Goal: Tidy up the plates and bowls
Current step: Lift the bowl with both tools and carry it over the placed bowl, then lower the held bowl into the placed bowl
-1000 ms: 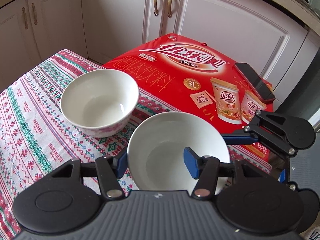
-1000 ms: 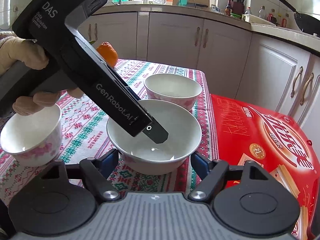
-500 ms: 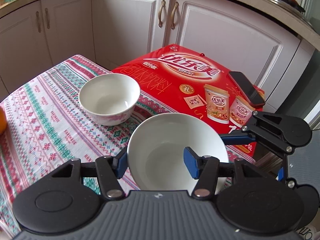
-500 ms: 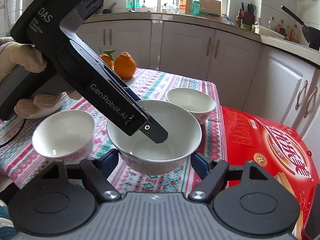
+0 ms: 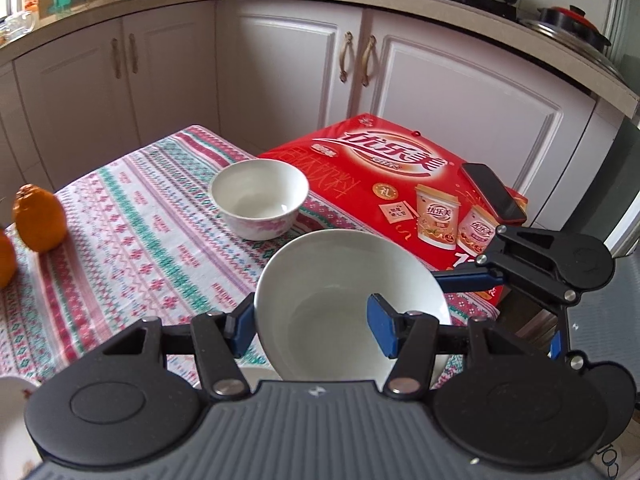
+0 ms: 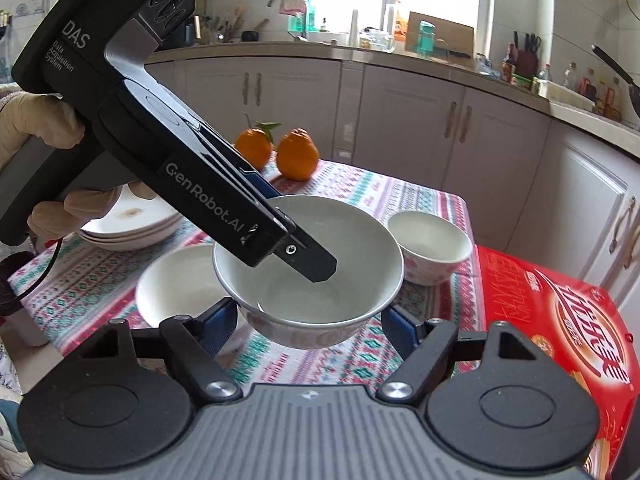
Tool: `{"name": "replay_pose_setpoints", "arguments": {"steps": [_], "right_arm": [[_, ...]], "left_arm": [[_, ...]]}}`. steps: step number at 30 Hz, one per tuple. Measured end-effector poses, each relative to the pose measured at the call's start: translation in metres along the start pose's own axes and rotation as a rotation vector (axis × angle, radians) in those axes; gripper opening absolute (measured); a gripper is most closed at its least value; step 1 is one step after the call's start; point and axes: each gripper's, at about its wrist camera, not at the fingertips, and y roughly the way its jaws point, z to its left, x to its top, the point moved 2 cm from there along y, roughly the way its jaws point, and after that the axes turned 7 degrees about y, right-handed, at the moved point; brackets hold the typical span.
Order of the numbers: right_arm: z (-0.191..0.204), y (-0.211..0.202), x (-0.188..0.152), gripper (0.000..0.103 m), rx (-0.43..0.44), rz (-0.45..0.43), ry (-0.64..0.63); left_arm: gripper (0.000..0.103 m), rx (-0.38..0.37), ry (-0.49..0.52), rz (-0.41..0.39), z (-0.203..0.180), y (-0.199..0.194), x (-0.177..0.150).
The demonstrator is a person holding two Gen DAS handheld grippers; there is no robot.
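The large bowl hangs clear above the table, tilted slightly, with both grippers on it. The left gripper is clamped on the bowl's rim: one blue pad lies inside against the wall, the other presses from outside. In the right wrist view its black finger slants down into the bowl from the upper left, carried by a gloved hand. The right gripper straddles the bowl from the near side, its blue pads set at either side of the lower wall; whether they press on it or merely stand beside it I cannot tell. Under the raised bowl and a little left, a second bowl sits on the patterned cloth. A small bowl with pink flowers stands farther off near the table's edge, just beside a red box. A phone lies on the box's far corner. A stack of plates rests behind the left hand, and two oranges stand at the table's far end. White cabinets and a cluttered counter run behind.
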Motion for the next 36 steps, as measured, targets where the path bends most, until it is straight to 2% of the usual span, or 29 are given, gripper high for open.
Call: {"name": "replay_pose_setpoints", "arguments": {"steps": [14, 36], "right_arm": [[0.039, 0.011, 0.008, 0.083, 0.075, 0.023, -0.046], [0.064, 0.041, 0.001, 0.083, 0.095, 0.113, -0.022]], "left_arm": [[0.056, 0.053, -0.069, -0.018, 0.021, -0.031, -0.036], [0.056, 0.044, -0.101, 0.015, 0.041, -0.023, -0.069]]}}
